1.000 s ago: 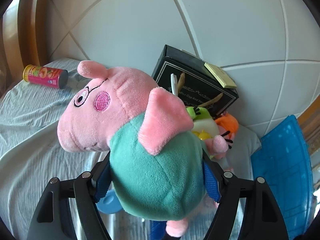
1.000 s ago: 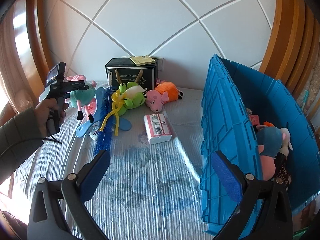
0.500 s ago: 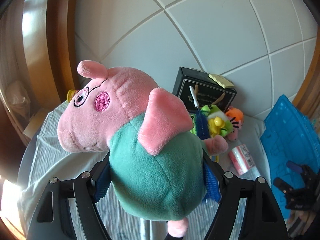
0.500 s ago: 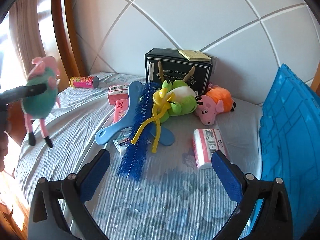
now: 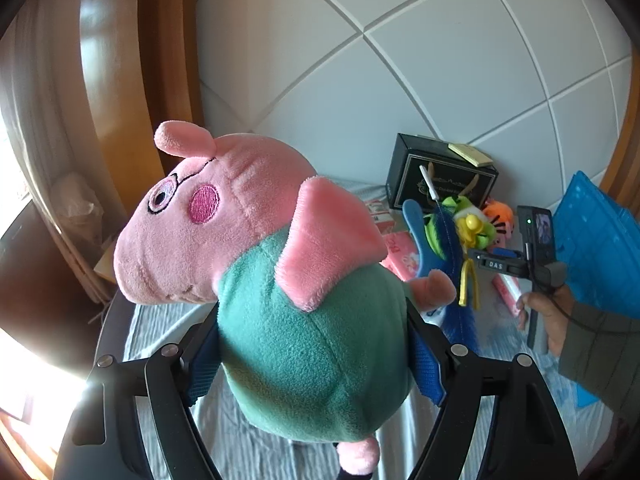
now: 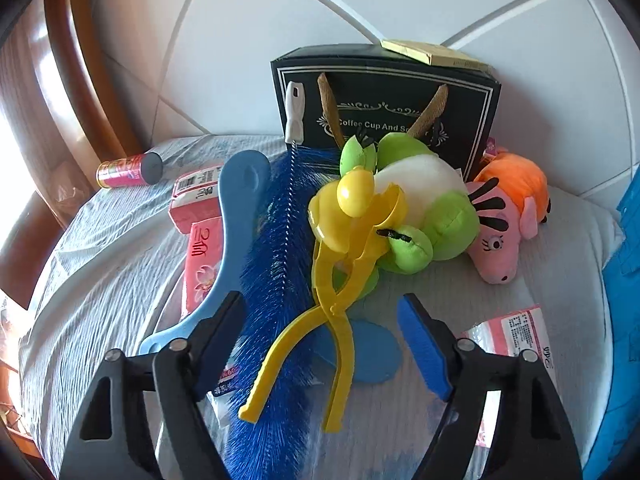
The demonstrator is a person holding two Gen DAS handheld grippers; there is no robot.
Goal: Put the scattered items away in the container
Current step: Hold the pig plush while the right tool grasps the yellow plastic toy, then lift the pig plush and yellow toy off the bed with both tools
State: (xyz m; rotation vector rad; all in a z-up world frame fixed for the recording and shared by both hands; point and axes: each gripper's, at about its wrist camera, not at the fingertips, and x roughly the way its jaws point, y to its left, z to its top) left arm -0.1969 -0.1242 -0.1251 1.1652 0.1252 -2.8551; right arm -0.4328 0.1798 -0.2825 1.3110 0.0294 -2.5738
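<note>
Across the bottom of the right wrist view I see the grey bedspread [image 6: 100,264], with the blue container [image 6: 624,280] at the right edge. In the left wrist view my left gripper [image 5: 316,356] is clamped on the pink pig plush [image 5: 280,264], which fills the centre of the frame, lifted above the bed. My right gripper [image 6: 320,344] has just been closing; its jaws stand apart with the yellow tongs [image 6: 340,292] and blue bottle brush [image 6: 276,264] between them, pads not touching. A black gift box [image 6: 400,108] sits upper centre.
</note>
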